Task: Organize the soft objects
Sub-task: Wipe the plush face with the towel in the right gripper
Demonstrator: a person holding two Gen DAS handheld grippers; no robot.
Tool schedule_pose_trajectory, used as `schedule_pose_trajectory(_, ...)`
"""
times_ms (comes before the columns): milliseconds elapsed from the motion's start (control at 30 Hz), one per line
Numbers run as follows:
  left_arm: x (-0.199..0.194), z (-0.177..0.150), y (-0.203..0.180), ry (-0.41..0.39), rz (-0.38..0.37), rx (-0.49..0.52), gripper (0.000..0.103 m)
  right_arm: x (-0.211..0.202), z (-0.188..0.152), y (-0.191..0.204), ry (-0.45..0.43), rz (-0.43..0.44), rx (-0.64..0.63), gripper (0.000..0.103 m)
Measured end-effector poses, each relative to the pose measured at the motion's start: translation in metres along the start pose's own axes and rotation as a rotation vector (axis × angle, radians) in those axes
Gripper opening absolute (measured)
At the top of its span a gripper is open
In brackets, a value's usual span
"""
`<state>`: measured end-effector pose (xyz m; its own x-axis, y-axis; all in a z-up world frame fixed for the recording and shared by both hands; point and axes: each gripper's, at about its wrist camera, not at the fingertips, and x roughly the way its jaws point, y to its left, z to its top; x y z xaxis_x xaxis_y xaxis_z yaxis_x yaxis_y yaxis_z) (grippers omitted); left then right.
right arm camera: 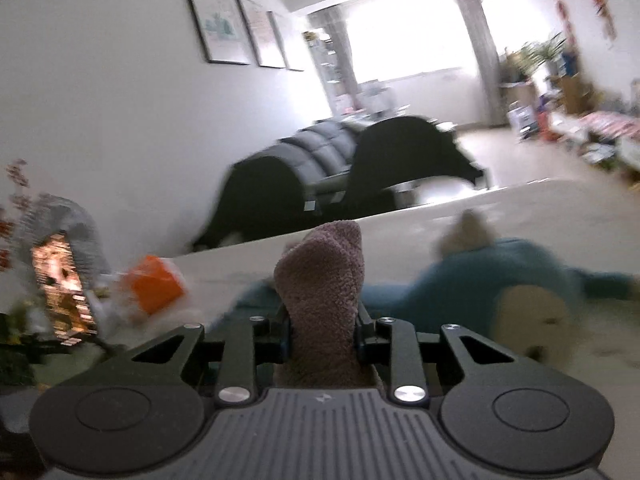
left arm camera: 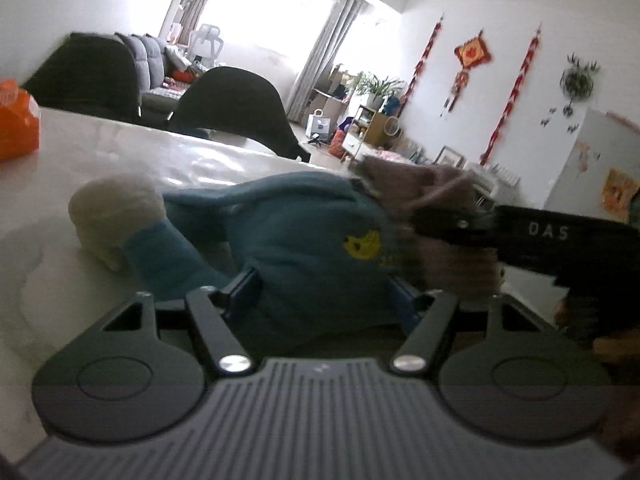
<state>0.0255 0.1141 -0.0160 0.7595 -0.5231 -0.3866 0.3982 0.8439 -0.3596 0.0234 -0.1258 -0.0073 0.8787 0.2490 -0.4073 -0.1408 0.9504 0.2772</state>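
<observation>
The right tongs (right arm camera: pixel 324 334) are clamped on a mauve fleecy cloth (right arm camera: pixel 322 280), raised above the counter (right arm camera: pixel 520 204). The left tongs (left arm camera: pixel 322 300) stand parted around the teal plush toy (left arm camera: pixel 304 236) without pinching it; the toy lies on the counter, an orange bag (left arm camera: pixel 16 124) well apart.

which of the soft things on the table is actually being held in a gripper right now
The mauve fuzzy cloth: the right hand-held gripper is clamped on it. The teal plush toy lies on the table, between the left hand-held gripper's open jaws, ungripped.
</observation>
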Motion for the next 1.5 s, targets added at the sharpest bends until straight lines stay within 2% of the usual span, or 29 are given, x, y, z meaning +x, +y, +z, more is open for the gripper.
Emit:
schedule_pose_trajectory(67, -0.003, 0.0, -0.001, 0.004, 0.007, 0.027, 0.069, -0.003, -0.004, -0.007, -0.014, -0.056, -0.003, 0.03)
schedule_pose_trajectory(133, -0.008, -0.009, -0.004, 0.003, 0.016, 0.05, 0.069, -0.006, -0.006, -0.016, -0.016, -0.047, 0.042, 0.03)
schedule_pose_trajectory(233, -0.004, -0.011, -0.006, 0.002, 0.037, 0.09, 0.069, -0.011, -0.008, -0.009, -0.031, -0.063, 0.014, 0.03)
schedule_pose_trajectory(333, -0.003, -0.01, -0.007, 0.002, 0.04, 0.095, 0.069, -0.011, -0.002, 0.002, -0.043, 0.005, -0.001, 0.03)
schedule_pose_trajectory(433, 0.001, -0.008, -0.003, 0.0, 0.031, 0.082, 0.069, -0.005, 0.004, 0.005, -0.011, 0.113, 0.032, 0.03)
schedule_pose_trajectory(533, 0.004, -0.008, -0.003, 0.005, 0.034, 0.08, 0.069, 0.009, 0.002, 0.009, 0.028, 0.163, 0.04, 0.031)
schedule_pose_trajectory(633, 0.008, -0.007, -0.003, 0.011, 0.03, 0.072, 0.069, 0.016, -0.004, 0.008, 0.032, 0.118, 0.019, 0.031)
schedule_pose_trajectory(767, 0.008, -0.007, 0.0, 0.01, 0.018, 0.059, 0.069, 0.006, -0.009, 0.012, 0.002, -0.047, -0.084, 0.032)
schedule_pose_trajectory(833, 0.009, -0.007, -0.001, 0.011, 0.018, 0.057, 0.069, 0.001, -0.011, 0.011, -0.009, -0.095, -0.106, 0.033)
schedule_pose_trajectory(933, 0.01, -0.007, -0.002, 0.012, 0.018, 0.051, 0.069, -0.006, -0.012, 0.003, -0.007, -0.062, -0.048, 0.032)
schedule_pose_trajectory(1100, 0.013, -0.007, -0.003, 0.014, 0.016, 0.047, 0.069, -0.013, -0.002, 0.007, 0.003, 0.126, 0.037, 0.032)
schedule_pose_trajectory(1167, 0.014, -0.007, -0.004, 0.015, 0.019, 0.05, 0.069, -0.009, -0.001, 0.012, 0.019, 0.165, 0.038, 0.032)
schedule_pose_trajectory(1400, 0.017, -0.007, -0.003, 0.019, 0.021, 0.051, 0.069, 0.009, -0.012, 0.01, 0.06, 0.141, 0.026, 0.032)
schedule_pose_trajectory(1500, 0.018, -0.007, -0.002, 0.018, 0.02, 0.05, 0.069, 0.001, -0.013, 0.009, 0.047, 0.072, -0.009, 0.033)
